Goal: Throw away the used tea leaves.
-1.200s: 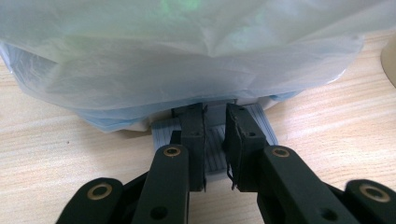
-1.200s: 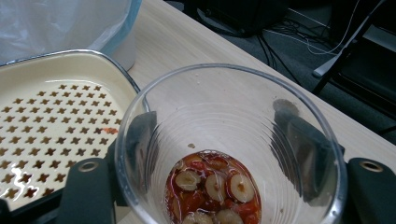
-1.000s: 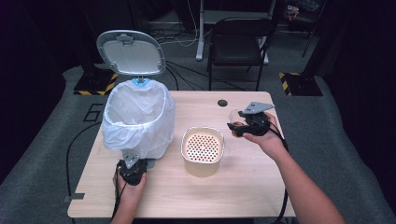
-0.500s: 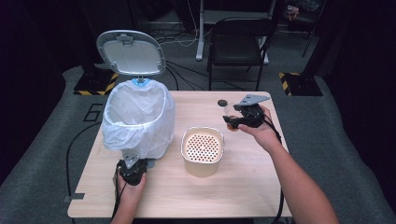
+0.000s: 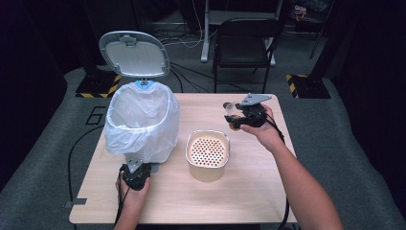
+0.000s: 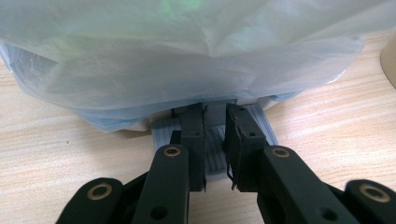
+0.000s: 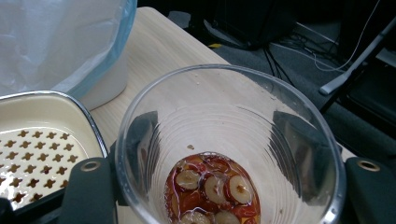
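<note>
The wooden desk (image 5: pixel 258 191) carries everything. Largest on it is the pedal bin (image 5: pixel 141 122), lined with a white plastic bag, standing toward the desk's left edge with its grey lid (image 5: pixel 134 53) tipped up and back. At the middle of the desk, just right of the bin, sits a cream square pot (image 5: pixel 207 155) with a metal rim and a perforated strainer insert (image 7: pixel 32 154) inside it.

The right gripper (image 5: pixel 238 116) is held above the desk's far right part, near the right edge, its jaws clamped on the sides of a clear plastic cup (image 7: pixel 229 144). The right gripper view looks down into the cup: sliced red dates (image 7: pixel 212 186) lie in a little liquid at its bottom, and the dark pads press on its wall from both sides.

The left gripper (image 5: pixel 135 167) is low at the bin's foot, near the desk's front edge. In the left gripper view its jaws are drawn close together over the ribbed grey pedal (image 6: pixel 215 140), with a narrow gap between the pads; whether they pinch the pedal I cannot tell.
</note>
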`<state>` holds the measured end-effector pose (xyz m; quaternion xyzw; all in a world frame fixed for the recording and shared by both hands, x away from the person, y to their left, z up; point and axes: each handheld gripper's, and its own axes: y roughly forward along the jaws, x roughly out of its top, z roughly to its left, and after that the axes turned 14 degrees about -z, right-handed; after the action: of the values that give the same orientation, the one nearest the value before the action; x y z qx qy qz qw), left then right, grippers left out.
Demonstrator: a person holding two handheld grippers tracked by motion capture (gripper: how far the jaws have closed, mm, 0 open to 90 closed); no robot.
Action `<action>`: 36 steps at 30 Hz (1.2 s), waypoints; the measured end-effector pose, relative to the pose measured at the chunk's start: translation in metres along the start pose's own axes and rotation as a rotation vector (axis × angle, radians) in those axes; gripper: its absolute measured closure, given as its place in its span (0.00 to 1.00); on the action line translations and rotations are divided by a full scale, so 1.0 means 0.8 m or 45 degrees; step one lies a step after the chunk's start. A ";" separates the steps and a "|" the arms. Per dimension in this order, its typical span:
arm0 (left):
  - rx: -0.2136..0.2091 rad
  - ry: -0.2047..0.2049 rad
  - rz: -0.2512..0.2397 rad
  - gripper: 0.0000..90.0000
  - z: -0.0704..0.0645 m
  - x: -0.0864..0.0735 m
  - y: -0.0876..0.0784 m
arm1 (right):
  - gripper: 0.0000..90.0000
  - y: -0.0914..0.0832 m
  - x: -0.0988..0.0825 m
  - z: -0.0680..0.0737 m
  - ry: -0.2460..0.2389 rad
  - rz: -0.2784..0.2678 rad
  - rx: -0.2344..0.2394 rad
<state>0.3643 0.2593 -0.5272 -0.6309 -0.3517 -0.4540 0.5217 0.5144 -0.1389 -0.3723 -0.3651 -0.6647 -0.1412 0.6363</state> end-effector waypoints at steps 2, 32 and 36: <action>-0.003 0.001 0.002 0.87 0.000 0.000 0.000 | 0.37 0.000 0.001 0.001 -0.007 -0.016 0.006; -0.004 0.002 0.006 0.87 0.000 0.000 0.000 | 0.39 -0.004 0.038 0.064 -0.526 -0.135 0.162; -0.003 0.002 0.003 0.87 0.000 0.000 0.000 | 0.39 -0.005 0.038 0.076 -0.655 -0.139 0.177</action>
<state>0.3642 0.2595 -0.5271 -0.6315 -0.3499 -0.4545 0.5217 0.4689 -0.0929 -0.3517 -0.3079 -0.8313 -0.0319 0.4616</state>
